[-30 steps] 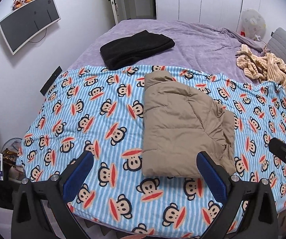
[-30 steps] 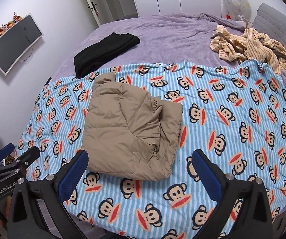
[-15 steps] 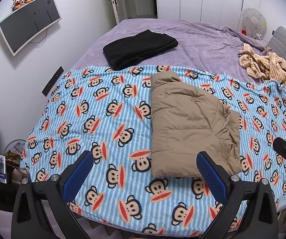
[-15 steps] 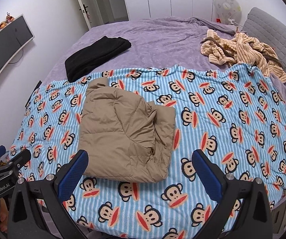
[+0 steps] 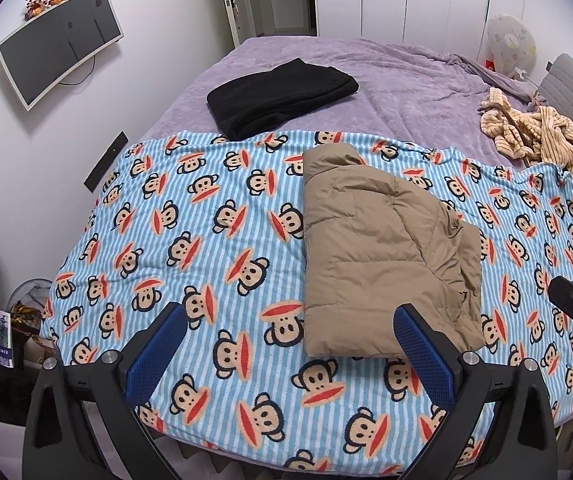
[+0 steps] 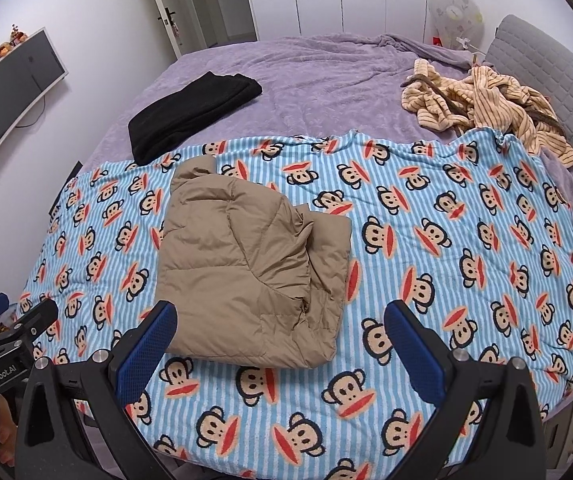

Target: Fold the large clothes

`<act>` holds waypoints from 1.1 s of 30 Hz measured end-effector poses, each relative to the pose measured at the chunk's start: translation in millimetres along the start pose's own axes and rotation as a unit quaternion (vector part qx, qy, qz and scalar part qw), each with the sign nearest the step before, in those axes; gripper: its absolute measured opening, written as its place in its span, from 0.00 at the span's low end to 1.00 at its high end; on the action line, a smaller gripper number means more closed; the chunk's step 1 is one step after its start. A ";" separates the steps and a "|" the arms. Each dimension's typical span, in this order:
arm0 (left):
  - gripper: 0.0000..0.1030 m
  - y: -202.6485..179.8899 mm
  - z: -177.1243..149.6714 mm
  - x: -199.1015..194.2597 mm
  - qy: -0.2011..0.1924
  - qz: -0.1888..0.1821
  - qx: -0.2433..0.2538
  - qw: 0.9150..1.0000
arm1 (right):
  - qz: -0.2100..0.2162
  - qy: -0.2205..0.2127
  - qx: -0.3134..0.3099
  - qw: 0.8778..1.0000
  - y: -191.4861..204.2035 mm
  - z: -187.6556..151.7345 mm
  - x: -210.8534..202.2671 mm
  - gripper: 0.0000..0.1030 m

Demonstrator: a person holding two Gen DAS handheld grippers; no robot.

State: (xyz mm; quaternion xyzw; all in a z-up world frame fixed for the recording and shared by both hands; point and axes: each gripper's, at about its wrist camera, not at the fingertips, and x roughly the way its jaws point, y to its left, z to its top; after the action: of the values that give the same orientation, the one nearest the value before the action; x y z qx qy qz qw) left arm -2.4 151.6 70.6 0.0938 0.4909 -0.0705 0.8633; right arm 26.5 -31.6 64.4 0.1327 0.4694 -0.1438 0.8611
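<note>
On the monkey-print blanket [image 5: 206, 240] lies the folded tan jacket [image 5: 382, 256], both grippers [image 5: 290, 344] [image 6: 282, 340] spread empty.

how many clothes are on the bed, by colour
tan: 1, the folded puffer jacket on the monkey blanket
black: 1, the folded garment
cream striped: 1, the crumpled garment
total: 3

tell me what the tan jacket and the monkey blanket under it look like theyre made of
Tan jacket: likely a thin, smooth synthetic shell with puffy filling; it shows stitched quilt lines, fine creases and a faint sheen. Monkey blanket: looks like soft matte fleece or plush, its printed stripes fuzzy at the edges, though the weave is too fine to confirm.
</note>
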 end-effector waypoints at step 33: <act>1.00 -4.7 1.3 2.4 0.003 0.001 0.003 1.000 | 0.000 0.005 0.003 1.000 -10.0 1.9 2.8 1.00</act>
State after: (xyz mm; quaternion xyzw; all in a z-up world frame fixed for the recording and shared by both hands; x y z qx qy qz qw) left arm -1.1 146.6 68.8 0.0970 0.4930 -0.0705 0.8617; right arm 25.7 -41.8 62.1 0.1362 0.4735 -0.1441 0.8582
